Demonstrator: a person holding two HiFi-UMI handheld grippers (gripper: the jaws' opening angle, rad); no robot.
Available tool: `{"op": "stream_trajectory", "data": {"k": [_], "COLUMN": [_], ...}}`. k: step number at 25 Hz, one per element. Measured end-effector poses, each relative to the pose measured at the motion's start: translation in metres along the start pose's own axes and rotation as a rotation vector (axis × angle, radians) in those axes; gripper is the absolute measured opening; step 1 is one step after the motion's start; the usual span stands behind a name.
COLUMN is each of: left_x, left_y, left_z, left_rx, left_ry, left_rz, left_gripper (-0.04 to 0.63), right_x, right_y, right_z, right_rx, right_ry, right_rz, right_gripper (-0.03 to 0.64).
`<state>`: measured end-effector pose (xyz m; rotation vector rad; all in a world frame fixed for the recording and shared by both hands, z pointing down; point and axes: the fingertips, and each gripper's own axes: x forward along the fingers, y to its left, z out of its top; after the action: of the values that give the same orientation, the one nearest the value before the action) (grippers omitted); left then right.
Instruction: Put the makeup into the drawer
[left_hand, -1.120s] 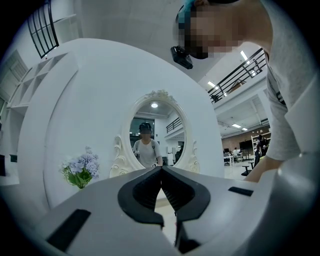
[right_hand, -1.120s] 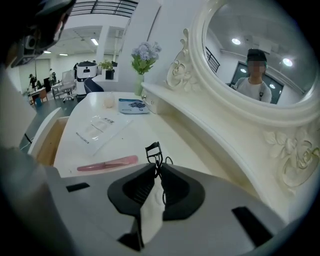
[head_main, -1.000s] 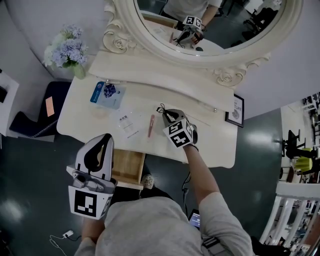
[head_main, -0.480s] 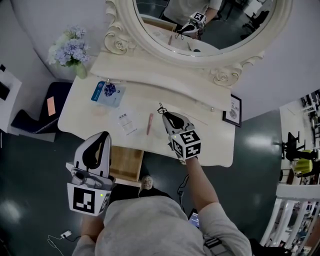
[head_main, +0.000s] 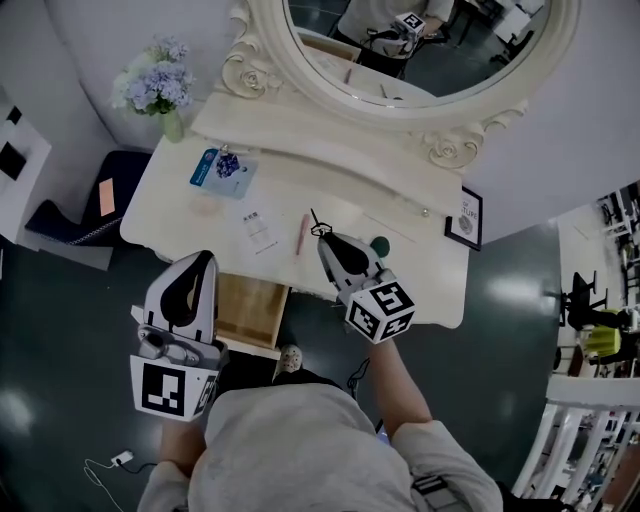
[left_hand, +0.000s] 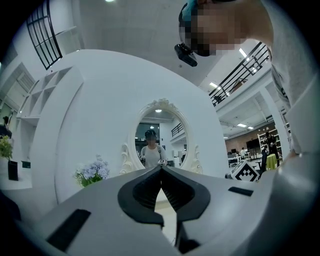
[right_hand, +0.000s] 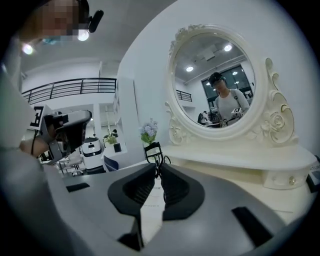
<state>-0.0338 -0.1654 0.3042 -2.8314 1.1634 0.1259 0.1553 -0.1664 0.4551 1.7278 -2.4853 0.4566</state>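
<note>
My right gripper (head_main: 323, 238) hangs above the front of the dressing table (head_main: 430, 285), shut on a black eyelash curler (head_main: 316, 225). In the right gripper view the eyelash curler (right_hand: 154, 150) sticks up from between the tips of that gripper (right_hand: 158, 166). A pink makeup stick (head_main: 301, 234) lies on the table just left of it. The wooden drawer (head_main: 248, 310) stands pulled out under the table's front edge. My left gripper (head_main: 204, 260) is shut and empty, held over the drawer's left side; in its own view the left gripper (left_hand: 161, 168) points level toward the mirror.
A white card (head_main: 257, 231) and a blue packet (head_main: 222, 168) lie on the table's left half. A small green round thing (head_main: 380, 243) sits by my right gripper. A flower vase (head_main: 155, 85) stands at the back left, a framed picture (head_main: 469, 218) at the right edge, the oval mirror (head_main: 420, 40) behind.
My right gripper has lifted off the tabletop with the eyelash curler and rolled, drawing back toward the front edge and uncovering the green round thing. The left gripper rose slightly.
</note>
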Motion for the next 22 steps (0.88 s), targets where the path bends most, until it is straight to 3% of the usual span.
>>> {"op": "stream_trajectory", "data": {"k": [9, 22], "left_x": [-0.033, -0.073], "left_y": [0.01, 0.023], "left_z": [0.011, 0.014], "left_rx": [0.007, 0.029], "left_ry": [-0.016, -0.004], "left_rz": [0.058, 0.149], "left_gripper": [0.014, 0.014], "right_x": [-0.003, 0.023], "right_y": [0.051, 0.117], "right_z": [0.0, -0.046], "right_rx": [0.017, 0.008], "right_ry": [-0.015, 0.103], "right_rz": [0.113, 0.29], "right_gripper": [0.048, 0.048]}}
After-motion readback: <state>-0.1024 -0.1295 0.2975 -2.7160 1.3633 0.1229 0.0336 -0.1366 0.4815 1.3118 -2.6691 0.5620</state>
